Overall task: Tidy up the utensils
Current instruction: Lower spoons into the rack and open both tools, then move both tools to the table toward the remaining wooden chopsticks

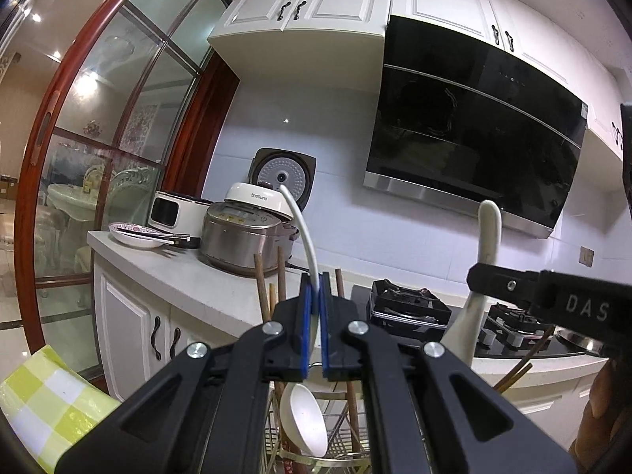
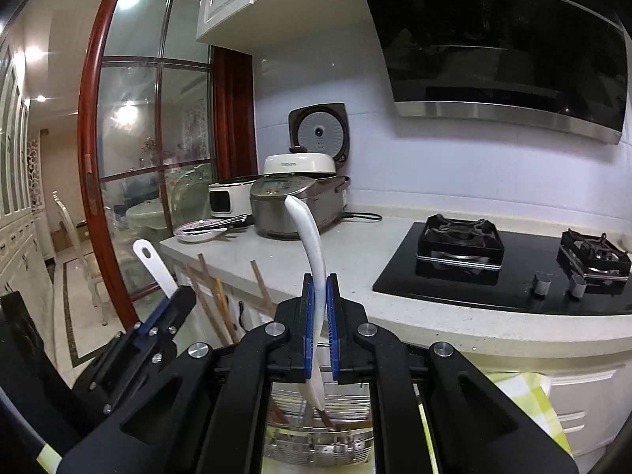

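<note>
Smooth glossy white plastic or ceramic on both spoons [image 1: 306,422] [image 2: 312,252]. Matt black plastic on gripper arms, blue rubbery pads [image 1: 304,328]. Bare wood chopsticks [image 1: 260,288]. Shiny wire-and-perforated steel utensil basket [image 2: 320,446]. Pale speckled stone countertop [image 2: 355,249], matt. Glossy black glass hob [image 2: 399,276] and hood [image 1: 474,134], brushed steel trim. Checked cloth [image 1: 47,399], soft weave.

- We hold a white plastic spoon [image 1: 304,407] in the left gripper [image 1: 315,308], its bowl hanging over the steel wire utensil basket [image 2: 320,444].
- We hold a white curved ladle [image 2: 312,252] in the right gripper [image 2: 320,308].
- Brown wooden chopsticks [image 1: 262,296] stand in the basket.
- Behind, on the pale stone counter [image 2: 355,249], the steel rice cooker [image 2: 292,205] sits left of the black gas hob [image 2: 505,272].
</note>
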`<state>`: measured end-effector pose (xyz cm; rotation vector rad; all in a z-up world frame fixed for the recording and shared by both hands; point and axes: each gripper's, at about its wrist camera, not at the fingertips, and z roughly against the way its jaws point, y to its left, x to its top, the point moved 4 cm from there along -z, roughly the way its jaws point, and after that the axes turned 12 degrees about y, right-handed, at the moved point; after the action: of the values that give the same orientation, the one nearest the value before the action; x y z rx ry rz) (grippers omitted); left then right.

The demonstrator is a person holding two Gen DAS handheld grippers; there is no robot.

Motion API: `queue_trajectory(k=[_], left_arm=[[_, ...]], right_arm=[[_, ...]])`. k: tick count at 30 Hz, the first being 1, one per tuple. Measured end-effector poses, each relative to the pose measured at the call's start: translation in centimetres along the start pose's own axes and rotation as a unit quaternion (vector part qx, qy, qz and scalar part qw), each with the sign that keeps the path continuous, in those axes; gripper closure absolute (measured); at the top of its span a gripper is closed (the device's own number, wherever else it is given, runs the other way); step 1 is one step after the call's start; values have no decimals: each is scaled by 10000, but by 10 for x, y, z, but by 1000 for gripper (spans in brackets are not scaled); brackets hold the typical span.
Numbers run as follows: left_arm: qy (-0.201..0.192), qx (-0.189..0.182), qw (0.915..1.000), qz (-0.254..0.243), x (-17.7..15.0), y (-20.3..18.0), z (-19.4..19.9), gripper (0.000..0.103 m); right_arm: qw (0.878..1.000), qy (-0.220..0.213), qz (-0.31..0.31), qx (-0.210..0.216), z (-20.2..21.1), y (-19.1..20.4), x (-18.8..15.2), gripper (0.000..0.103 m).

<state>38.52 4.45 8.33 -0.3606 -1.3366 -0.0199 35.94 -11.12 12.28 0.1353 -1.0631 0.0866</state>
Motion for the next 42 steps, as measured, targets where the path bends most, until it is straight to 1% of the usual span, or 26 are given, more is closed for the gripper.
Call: queue_trajectory(k=[4,6,11,16,19,20,21,22,23,24,25,28,31,35,37,38,40,41,42], left_arm=[[19,-79,9999,91,-4,2,0,99],[42,-113,9998,129,-8,4,-2,99],[156,-163,9997,114,-18,4,-10,99],[347,-189,9992,98,-27,3,-18,99],[439,-149,9989,100,-30,3,-21,98],[449,-143,9988,103,-31,3,-21,96],[457,-140,9988,103,-31,3,-20,89],[468,-137,9987,112,-31,2,-18,84],[462,-119,9987,153,-30,3,-17,77],[447,-123,9988,180,-29,4,-15,74],[433,-110,9988,177,-28,5,-13,73],[390,-94,9990,183,-26,5,-5,73],[265,-86,9993,257,-23,8,8,72],[199,32,9987,478,-26,18,37,62],[245,120,9976,641,-31,25,52,55],[314,155,9968,715,-35,29,59,49],[444,256,9949,872,-48,36,78,46],[495,304,9941,917,-53,38,85,45],[563,366,9931,966,-59,41,93,43]], right_arm=[[9999,121,42,83,-8,8,-5,95],[9998,223,-3,0,-18,6,-10,95],[9983,565,-120,-13,-41,-4,-20,95],[9980,576,-32,-250,-51,-9,-25,94],[9979,615,-7,-211,-52,-10,-26,94],[9977,654,-25,-200,-53,-12,-26,91],[9975,680,-50,-188,-53,-13,-26,83],[9972,723,-89,-140,-54,-15,-26,59],[9974,693,-124,-139,-53,-17,-26,44],[9981,562,-154,-197,-48,-19,-25,36],[9984,498,-136,-244,-44,-19,-24,36],[9988,420,-127,-208,-35,-21,-20,36],[9993,274,-119,-238,-19,-25,-17,36],[9992,60,-187,-358,11,-42,-24,35],[9984,29,-334,-445,30,-59,-37,30],[9983,86,-377,-444,35,-65,-45,30],[9980,395,-321,-375,37,-73,-67,28],[9972,606,-259,-341,36,-75,-81,28],[9954,893,-169,-289,34,-77,-102,28]])
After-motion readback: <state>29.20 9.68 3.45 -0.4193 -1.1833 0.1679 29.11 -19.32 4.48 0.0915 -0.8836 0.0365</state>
